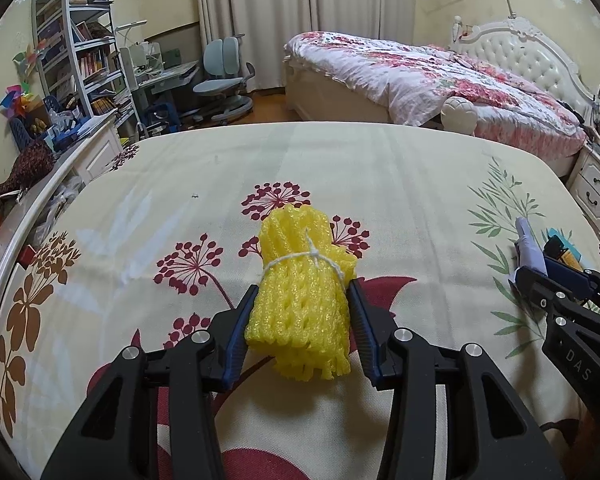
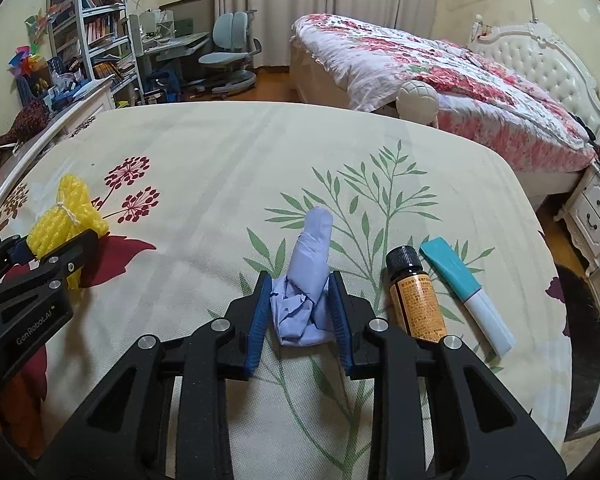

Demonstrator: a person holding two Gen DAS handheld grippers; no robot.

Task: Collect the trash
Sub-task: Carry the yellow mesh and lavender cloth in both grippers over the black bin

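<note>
A yellow foam net bundle (image 1: 302, 292), tied with white string, lies on the floral cloth. My left gripper (image 1: 302, 294) is shut on it, with a pad pressing each side. The bundle also shows in the right wrist view (image 2: 66, 222). A crumpled pale blue paper wad (image 2: 306, 288) lies on the cloth at the right. My right gripper (image 2: 300, 284) is shut on it, pads against both sides. The wad also shows in the left wrist view (image 1: 530, 246), with the right gripper (image 1: 540, 276) around it.
A brown bottle with an orange label (image 2: 416, 296) and a teal-and-white tube (image 2: 466, 286) lie just right of the right gripper. The cloth-covered surface (image 1: 300, 168) ends at a rail on the left. A bed, a desk, a chair and shelves stand beyond.
</note>
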